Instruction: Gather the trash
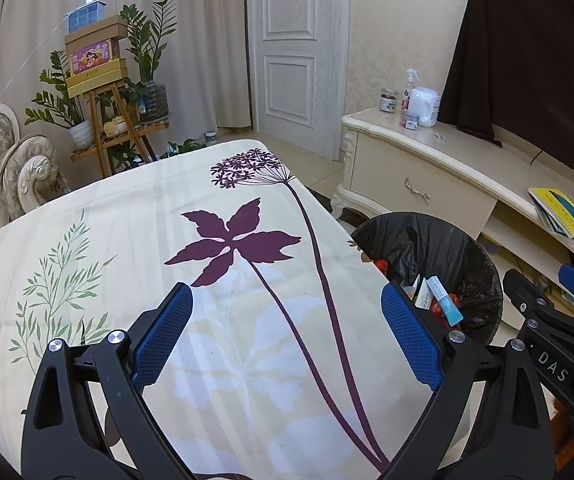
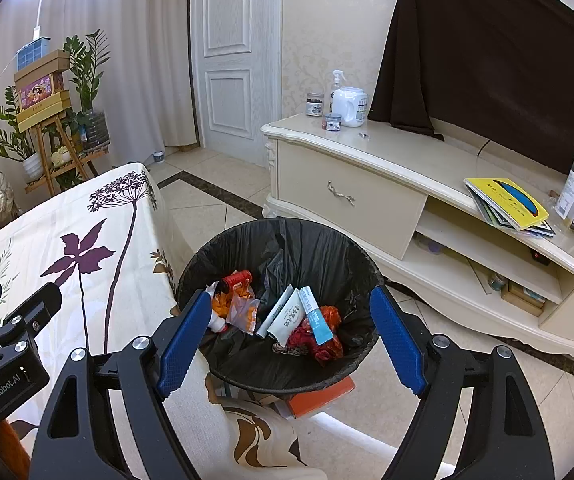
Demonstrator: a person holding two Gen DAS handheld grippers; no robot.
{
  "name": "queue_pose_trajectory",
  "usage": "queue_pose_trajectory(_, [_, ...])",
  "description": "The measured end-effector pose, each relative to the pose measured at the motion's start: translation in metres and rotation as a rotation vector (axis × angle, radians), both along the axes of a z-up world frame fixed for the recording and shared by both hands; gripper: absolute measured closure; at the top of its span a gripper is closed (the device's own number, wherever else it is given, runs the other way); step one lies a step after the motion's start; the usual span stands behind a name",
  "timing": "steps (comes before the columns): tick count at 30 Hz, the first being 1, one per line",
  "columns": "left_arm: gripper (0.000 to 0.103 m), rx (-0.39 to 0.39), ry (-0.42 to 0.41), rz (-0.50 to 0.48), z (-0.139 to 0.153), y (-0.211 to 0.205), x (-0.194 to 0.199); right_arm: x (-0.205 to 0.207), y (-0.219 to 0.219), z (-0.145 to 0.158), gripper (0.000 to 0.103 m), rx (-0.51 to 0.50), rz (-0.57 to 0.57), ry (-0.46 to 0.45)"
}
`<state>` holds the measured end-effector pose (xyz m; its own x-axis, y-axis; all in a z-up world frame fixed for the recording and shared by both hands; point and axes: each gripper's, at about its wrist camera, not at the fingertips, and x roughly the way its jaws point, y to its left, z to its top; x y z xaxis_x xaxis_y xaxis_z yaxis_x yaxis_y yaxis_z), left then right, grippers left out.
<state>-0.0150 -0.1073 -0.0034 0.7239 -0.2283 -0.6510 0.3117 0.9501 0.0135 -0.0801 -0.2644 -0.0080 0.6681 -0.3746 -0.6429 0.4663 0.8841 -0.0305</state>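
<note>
Beside the table (image 1: 135, 248), the bin (image 2: 287, 248) held wrappers; left gripper (image 1: 287, 332) and right gripper (image 2: 291, 336) both hung released, grasping nothing.

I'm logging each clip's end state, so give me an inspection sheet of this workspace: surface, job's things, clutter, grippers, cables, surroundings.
Surface: table under a floral tablecloth; no trash seen on the visible part.
Job's things: trash bin with a black liner stands on the floor beside the table, holding tubes, wrappers and a red can.
Clutter: orange box under the bin's near edge.
Grippers: left gripper open over the cloth, nothing between the pads; right gripper open above the bin, empty.
Cables: white cord hanging by the curtain.
Surroundings: cream cabinet with bottles and books, white door, plant stand, sofa arm.
</note>
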Motion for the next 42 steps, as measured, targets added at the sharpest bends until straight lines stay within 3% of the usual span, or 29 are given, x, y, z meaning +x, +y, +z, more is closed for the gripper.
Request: queue_pose_trajectory(42, [0.010, -0.036, -0.007, -0.011, -0.002, -0.005, 0.007, 0.003, 0.002, -0.013, 0.024, 0.007, 0.000, 0.019])
